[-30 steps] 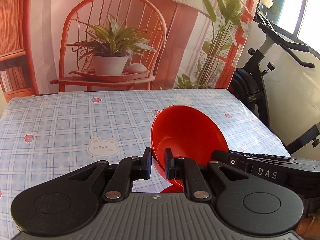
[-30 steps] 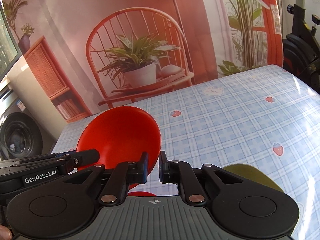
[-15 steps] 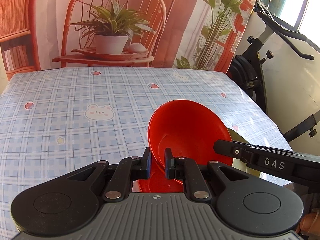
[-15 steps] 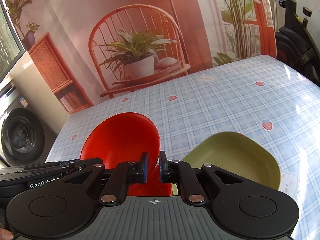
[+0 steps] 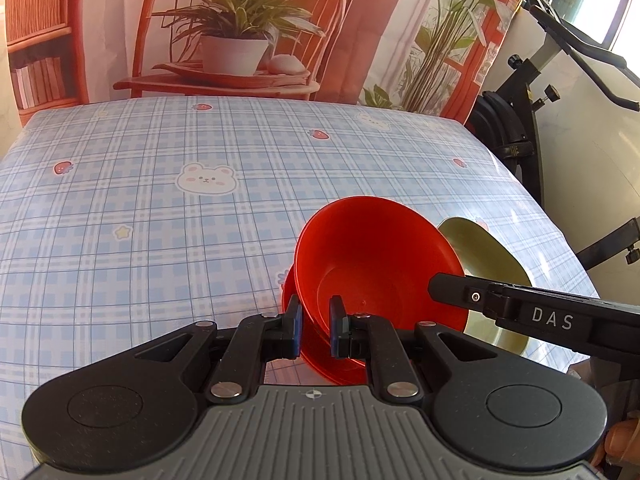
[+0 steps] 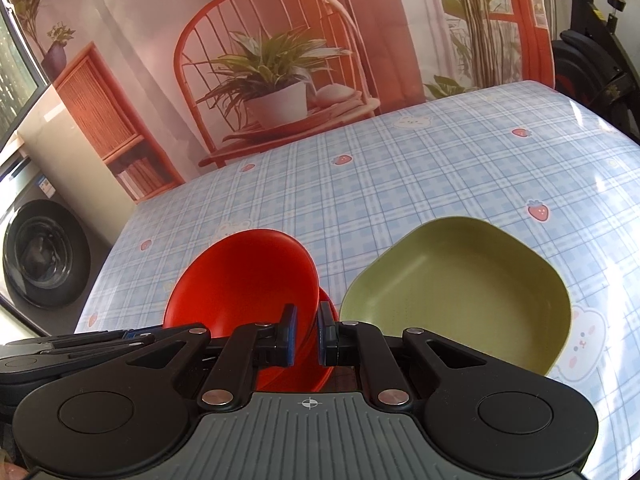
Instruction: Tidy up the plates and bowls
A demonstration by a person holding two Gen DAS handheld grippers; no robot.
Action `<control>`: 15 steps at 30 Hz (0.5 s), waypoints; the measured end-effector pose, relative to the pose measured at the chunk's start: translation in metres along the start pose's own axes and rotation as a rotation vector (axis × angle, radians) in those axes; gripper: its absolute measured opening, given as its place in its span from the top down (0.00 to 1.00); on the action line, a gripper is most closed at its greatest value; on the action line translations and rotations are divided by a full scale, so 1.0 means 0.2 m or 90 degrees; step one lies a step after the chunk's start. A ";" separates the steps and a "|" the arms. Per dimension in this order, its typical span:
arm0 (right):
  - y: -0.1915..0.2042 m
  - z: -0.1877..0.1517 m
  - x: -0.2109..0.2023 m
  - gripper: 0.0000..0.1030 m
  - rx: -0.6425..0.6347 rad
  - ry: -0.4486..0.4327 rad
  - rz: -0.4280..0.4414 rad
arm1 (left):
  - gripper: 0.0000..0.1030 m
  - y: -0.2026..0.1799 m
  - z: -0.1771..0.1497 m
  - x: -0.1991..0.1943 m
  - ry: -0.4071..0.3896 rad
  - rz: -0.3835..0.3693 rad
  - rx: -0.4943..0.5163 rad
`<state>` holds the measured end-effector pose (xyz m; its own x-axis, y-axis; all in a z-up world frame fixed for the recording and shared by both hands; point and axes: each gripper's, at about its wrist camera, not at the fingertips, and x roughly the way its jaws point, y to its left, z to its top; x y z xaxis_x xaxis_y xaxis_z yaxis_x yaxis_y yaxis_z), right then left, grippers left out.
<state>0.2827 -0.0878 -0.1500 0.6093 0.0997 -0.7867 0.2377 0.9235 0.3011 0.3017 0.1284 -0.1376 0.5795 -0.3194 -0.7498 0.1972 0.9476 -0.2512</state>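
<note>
I have both grippers level and low over the table — left gripper and right gripper each clamped on the red bowl's rim; bowl tilted, green dish just beside.

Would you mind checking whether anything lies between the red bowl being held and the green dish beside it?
Nothing visible does. Both the left gripper and right gripper pinch the red bowl's rim, and only bare tablecloth separates it from the green dish.
</note>
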 end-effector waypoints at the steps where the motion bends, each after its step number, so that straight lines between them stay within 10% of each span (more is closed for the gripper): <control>1: 0.00 0.00 0.00 0.91 0.000 0.002 -0.001 | 0.87 0.00 0.00 0.00 0.002 0.001 -0.002; 15: -0.03 -0.02 0.03 0.91 0.004 0.015 -0.001 | 0.86 0.00 -0.01 0.01 0.004 0.001 -0.015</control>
<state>0.2820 -0.0910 -0.1596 0.5906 0.1066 -0.7999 0.2432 0.9216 0.3024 0.3003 0.1276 -0.1405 0.5741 -0.3186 -0.7542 0.1781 0.9477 -0.2648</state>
